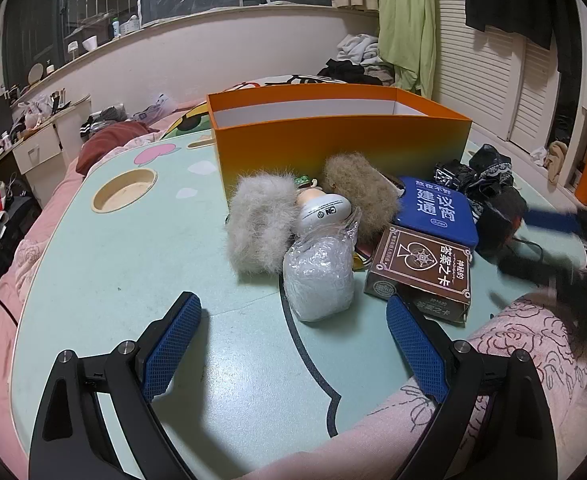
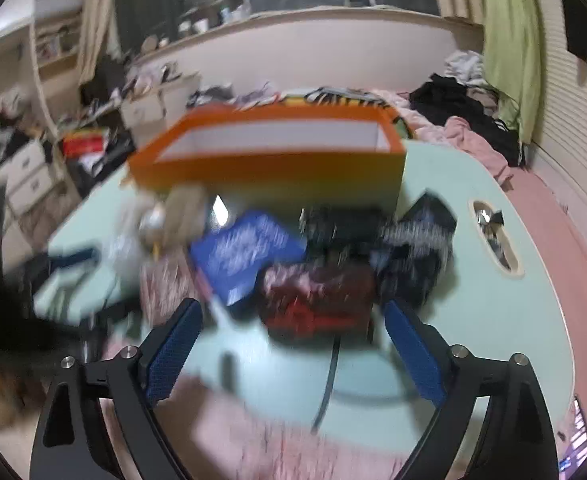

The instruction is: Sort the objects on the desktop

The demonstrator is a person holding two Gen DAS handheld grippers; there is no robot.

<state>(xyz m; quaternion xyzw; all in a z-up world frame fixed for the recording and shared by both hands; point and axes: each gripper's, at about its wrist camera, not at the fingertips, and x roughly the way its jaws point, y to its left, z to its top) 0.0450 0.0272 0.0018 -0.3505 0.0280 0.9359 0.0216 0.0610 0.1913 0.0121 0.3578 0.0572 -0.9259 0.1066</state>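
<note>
An open orange box (image 1: 333,136) stands at the back of the pale green table (image 1: 133,264). In front of it lie a grey fur ball (image 1: 259,224), a brown fur ball (image 1: 359,196), a white figurine (image 1: 323,208), a clear plastic bag (image 1: 317,280), a blue tin (image 1: 437,210), a brown card box (image 1: 423,272) and black lace items (image 1: 489,176). My left gripper (image 1: 293,312) is open and empty, just short of the plastic bag. My right gripper (image 2: 291,316) is open and empty, near a dark red and black object (image 2: 317,300); that view is blurred. The orange box (image 2: 269,156) and the blue tin (image 2: 249,252) show there too.
The table has a round cup hole (image 1: 124,190) at the left and an oval slot (image 2: 493,236) at the right. Pink bedding (image 1: 525,360) lies along the near edge. A black cable (image 2: 329,380) crosses the table front.
</note>
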